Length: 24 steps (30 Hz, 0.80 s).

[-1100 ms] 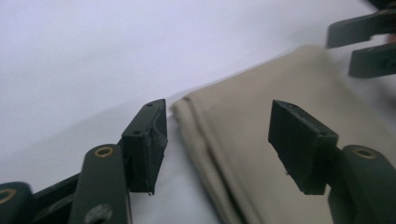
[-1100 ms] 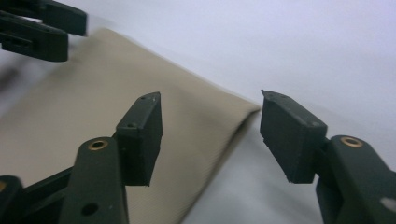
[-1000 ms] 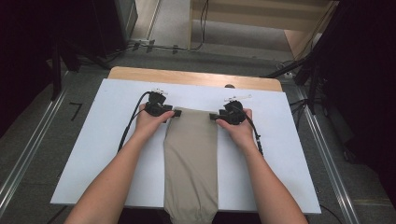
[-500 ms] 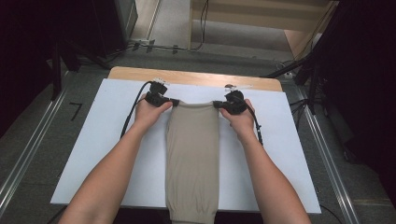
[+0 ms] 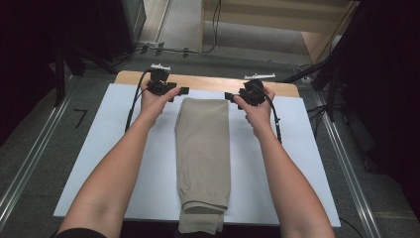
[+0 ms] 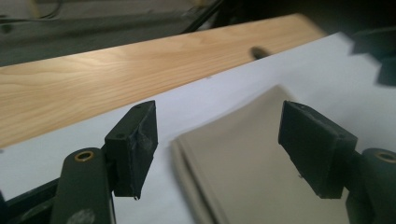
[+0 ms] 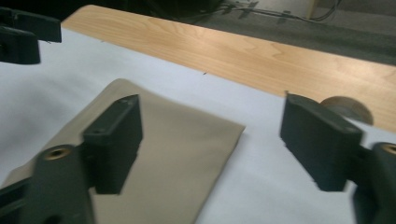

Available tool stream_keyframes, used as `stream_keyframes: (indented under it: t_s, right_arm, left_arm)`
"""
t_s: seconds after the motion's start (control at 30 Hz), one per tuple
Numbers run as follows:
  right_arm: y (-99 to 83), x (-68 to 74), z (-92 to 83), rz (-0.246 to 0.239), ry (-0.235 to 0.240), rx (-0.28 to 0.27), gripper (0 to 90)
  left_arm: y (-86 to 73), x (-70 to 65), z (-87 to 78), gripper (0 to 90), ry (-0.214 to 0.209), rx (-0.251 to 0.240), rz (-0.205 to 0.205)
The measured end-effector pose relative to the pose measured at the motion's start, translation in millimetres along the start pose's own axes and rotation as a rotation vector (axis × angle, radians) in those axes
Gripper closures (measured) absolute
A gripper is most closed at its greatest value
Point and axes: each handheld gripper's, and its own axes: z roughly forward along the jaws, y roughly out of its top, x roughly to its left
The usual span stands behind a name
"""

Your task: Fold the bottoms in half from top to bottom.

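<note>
A folded beige cloth (image 5: 204, 148) lies lengthwise on the white board (image 5: 99, 163), and its near end hangs over the front edge. My left gripper (image 5: 181, 91) hovers just off its far left corner, my right gripper (image 5: 228, 95) just off its far right corner. In the left gripper view the left gripper (image 6: 224, 149) has just been opening; its jaws stand wide with nothing between them, the cloth (image 6: 252, 158) flat on the board below. The right gripper (image 7: 217, 147) has likewise just been opening and grips nothing above the cloth's corner (image 7: 187, 140).
A strip of bare wooden tabletop (image 5: 208, 82) runs beyond the board's far edge. A round mark (image 7: 346, 108) sits in the wood near my right gripper. Black cables (image 5: 132, 106) trail from both grippers. Metal rails (image 5: 29, 163) flank the table on the floor.
Both grippers carried the cloth's far edge farther up the board, then let it go. They now stand open, slightly higher and wider apart, with the cloth lying flat.
</note>
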Motion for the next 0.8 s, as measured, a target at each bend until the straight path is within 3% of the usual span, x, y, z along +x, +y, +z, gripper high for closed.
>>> stream_keyframes:
  t_s: [0.17,0.3,0.37,0.43,0.53,0.67,0.8]
  right_arm:
    - [-28.0,11.8,-15.4,-0.005,0.067,-0.017,12.3]
    - [-56.3,32.3,-30.6,-0.039,0.103,-0.024,7.3]
    - [-71.0,44.2,-39.8,-0.056,0.123,-0.024,0.4]
    - [-85.5,56.4,-50.1,-0.081,0.152,-0.027,0.4]
    - [-107.3,74.7,-66.9,-0.117,0.178,-0.025,0.4]
    - [-134.6,92.2,-87.8,-0.133,0.219,-0.023,0.5]
    - [-160.9,102.2,-106.4,-0.139,0.226,-0.024,0.5]
  left_arm:
    - [-21.6,-16.7,-25.6,20.1,-0.094,-0.055,0.023]
    - [-45.8,-37.5,-44.2,15.3,-0.149,-0.059,0.053]
    - [-59.5,-49.0,-54.1,14.9,-0.169,-0.065,0.067]
    - [-74.1,-61.6,-62.1,14.9,-0.197,-0.069,0.076]
    - [-95.9,-80.2,-70.9,14.7,-0.213,-0.049,0.108]
    - [-122.7,-100.0,-83.1,13.6,-0.241,-0.043,0.103]
    - [-149.0,-117.2,-94.6,13.6,-0.253,-0.037,0.113]
